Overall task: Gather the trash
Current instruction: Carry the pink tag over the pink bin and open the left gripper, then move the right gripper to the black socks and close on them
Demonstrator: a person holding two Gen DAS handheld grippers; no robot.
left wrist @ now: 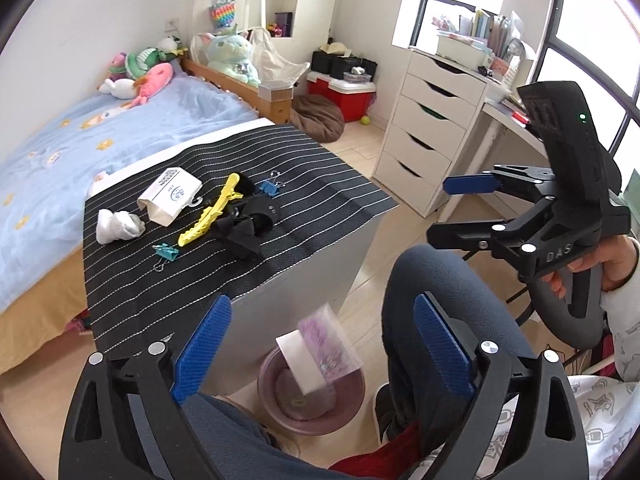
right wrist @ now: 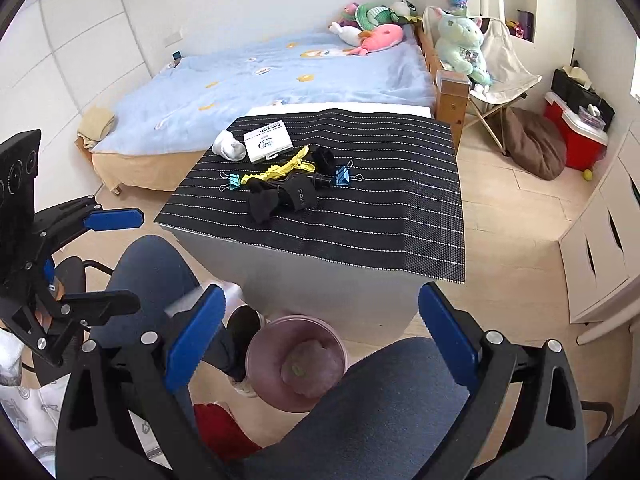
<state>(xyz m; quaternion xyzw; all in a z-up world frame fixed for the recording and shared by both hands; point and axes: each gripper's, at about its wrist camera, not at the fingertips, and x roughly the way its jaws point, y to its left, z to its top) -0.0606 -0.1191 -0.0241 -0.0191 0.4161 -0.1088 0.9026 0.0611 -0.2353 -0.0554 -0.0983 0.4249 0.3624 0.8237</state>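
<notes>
Dropping step in hand: left tool spread wide, nothing between pads; clear purple-printed packet falling free just above pink bin on floor. Right tool also wide open, empty, over bin. Next trash, by judgement: crumpled white tissue and white paper box on tabletop, beside yellow hair clip. Next move calls for reaching back up, closing on tissue alone.

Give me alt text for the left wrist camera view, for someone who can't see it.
The open left gripper hangs over a pink bin on the floor, with a blurred plastic packet in mid-air over the bin. Behind it, a striped mat holds a white box, clips and socks.
</notes>
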